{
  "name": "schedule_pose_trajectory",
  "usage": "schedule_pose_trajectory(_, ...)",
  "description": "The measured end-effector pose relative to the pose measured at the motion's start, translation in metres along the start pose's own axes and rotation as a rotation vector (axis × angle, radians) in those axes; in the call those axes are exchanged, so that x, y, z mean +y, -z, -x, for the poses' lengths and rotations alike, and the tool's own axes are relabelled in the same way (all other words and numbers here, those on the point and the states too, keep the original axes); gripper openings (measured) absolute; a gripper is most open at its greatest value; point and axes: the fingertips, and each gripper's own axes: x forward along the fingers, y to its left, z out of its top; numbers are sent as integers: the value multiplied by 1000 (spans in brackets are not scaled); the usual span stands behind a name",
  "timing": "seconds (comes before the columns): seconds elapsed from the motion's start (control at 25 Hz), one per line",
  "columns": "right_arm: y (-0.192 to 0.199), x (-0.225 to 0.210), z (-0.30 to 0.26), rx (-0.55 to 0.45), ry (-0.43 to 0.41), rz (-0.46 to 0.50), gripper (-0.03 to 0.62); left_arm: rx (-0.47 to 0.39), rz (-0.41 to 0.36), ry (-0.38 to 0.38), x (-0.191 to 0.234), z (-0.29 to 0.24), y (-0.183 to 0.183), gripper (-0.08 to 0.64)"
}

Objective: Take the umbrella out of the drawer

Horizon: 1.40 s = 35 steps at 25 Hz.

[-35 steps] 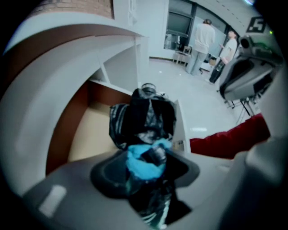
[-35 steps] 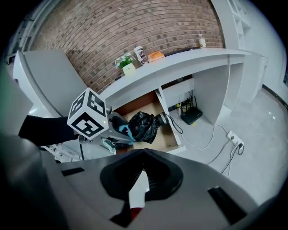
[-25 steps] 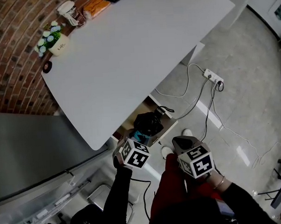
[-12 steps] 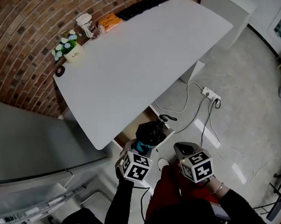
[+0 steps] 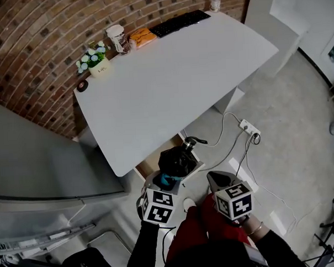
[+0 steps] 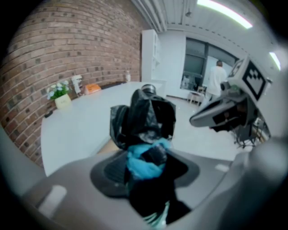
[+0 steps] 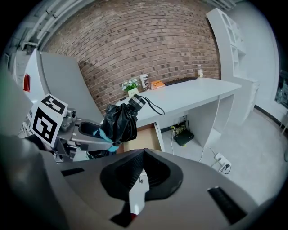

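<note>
The left hand-held gripper [image 5: 168,181] is clamping a folded black umbrella [image 5: 177,159] by its blue-wrapped end and holding it up over the open drawer [image 5: 150,162], which is jutting out from under the near edge of the white bench [image 5: 170,74]. The umbrella's strap end is pointing toward the bench. The right hand-held gripper [image 5: 215,181] is hovering just to the right, its jaws pressed together on nothing.

Drawer [image 5: 148,165] mostly hidden under desk [image 5: 170,86] and umbrella [image 5: 176,159], umbrella blurred inside the left gripper [image 6: 146,168], writing on the cup [image 5: 117,37] too small to read
</note>
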Motion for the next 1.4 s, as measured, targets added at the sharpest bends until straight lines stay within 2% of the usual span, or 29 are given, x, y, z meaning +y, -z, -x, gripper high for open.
schedule_pose_trajectory(0.48,-37,23,20,-92,-60,69,-2,-208,228,-100,12,57,-28,216)
schedule_pose_trajectory(0.8,-63,47,23,-141,-113,126,-2,-318,337,-173,29,93,-33,216)
schedule_pose_trajectory(1.08,-81,71,31,-193,-188,177,-2,-376,371,-213,32,125,-33,218)
schedule_pose_trajectory(1.4,-105,96,46,-280,-247,232,-3,-507,469,-266,37,160,-34,218)
